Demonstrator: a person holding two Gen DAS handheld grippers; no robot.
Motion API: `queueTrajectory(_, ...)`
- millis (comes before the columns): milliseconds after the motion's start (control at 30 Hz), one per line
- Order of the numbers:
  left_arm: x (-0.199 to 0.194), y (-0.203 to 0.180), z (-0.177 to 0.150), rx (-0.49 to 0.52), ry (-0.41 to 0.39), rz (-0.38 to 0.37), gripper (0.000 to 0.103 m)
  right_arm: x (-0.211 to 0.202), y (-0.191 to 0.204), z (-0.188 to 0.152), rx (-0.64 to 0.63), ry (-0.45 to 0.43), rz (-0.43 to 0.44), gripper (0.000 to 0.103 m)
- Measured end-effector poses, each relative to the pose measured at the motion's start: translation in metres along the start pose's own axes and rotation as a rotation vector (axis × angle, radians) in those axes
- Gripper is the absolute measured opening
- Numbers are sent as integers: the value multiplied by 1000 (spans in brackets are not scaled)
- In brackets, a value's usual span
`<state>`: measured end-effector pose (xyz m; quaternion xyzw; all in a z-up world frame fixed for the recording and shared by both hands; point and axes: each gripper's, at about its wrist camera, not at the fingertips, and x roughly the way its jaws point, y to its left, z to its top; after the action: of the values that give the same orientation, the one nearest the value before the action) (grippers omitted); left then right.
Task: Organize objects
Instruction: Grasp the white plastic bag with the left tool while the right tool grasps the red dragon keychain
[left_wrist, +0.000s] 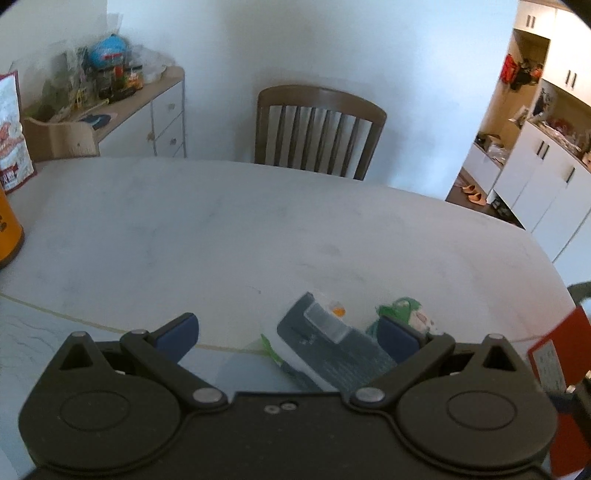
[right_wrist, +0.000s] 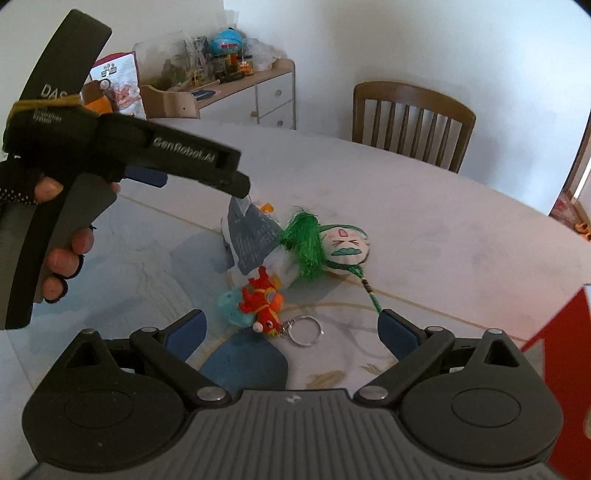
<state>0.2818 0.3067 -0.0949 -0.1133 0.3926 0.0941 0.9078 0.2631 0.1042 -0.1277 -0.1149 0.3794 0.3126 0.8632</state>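
My left gripper (left_wrist: 289, 336) is open, and a dark grey packet (left_wrist: 325, 350) with a clear hang tab lies on the white table (left_wrist: 184, 229) between its blue pads. A green-haired plush doll (left_wrist: 404, 308) shows just past the right pad. In the right wrist view a gloved hand holds the left gripper (right_wrist: 221, 173) over the same grey packet (right_wrist: 255, 236). The plush doll (right_wrist: 345, 247) lies to its right. A red fish keychain (right_wrist: 264, 302) with a blue plush and a metal ring (right_wrist: 304, 330) lies in front of my open right gripper (right_wrist: 292, 332), which holds nothing.
A red box (right_wrist: 554, 354) stands at the right edge of the table. An orange can (left_wrist: 9, 236) and a snack bag (left_wrist: 13, 133) stand at the far left. A wooden chair (left_wrist: 317, 129) sits behind the table, and a cluttered sideboard (left_wrist: 147, 107) is at the back left.
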Motion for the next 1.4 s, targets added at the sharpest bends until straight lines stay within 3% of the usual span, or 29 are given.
queueTrajectory(133,11,-1,8,-27,14,-6,102,20,-2,5,33,17,21,92)
queueTrajectory(333,29,-7,9,-78,81,-60,102,49,-3,9,50,72,71,70)
queueTrajectory(467,40,0,8,-150,118,-74,98,59,-5,9,66,86,106,66)
queueTrajectory(567,50,12,6,-232,159,-102,90,64,-7,10,75,90,121,61)
queueTrajectory(633,55,21,2,-295,187,-120,79,66,-9,10,89,94,134,59)
queueTrajectory(767,57,34,-4,-359,202,-146,71,69,-11,11,100,97,155,56)
queueTrajectory(833,56,37,-5,-363,199,-154,68,69,-11,12,105,98,168,52)
queueTrajectory(967,51,41,-7,-378,188,-194,52,69,-11,13,110,104,195,42)
queueTrajectory(1067,47,42,-8,-384,181,-211,35,64,-9,13,113,103,199,33)
queueTrajectory(1167,41,42,-9,-375,164,-241,15,61,-9,13,108,103,196,31)
queueTrajectory(1400,24,32,-9,-314,129,-246,8,48,-9,10,101,96,183,30)
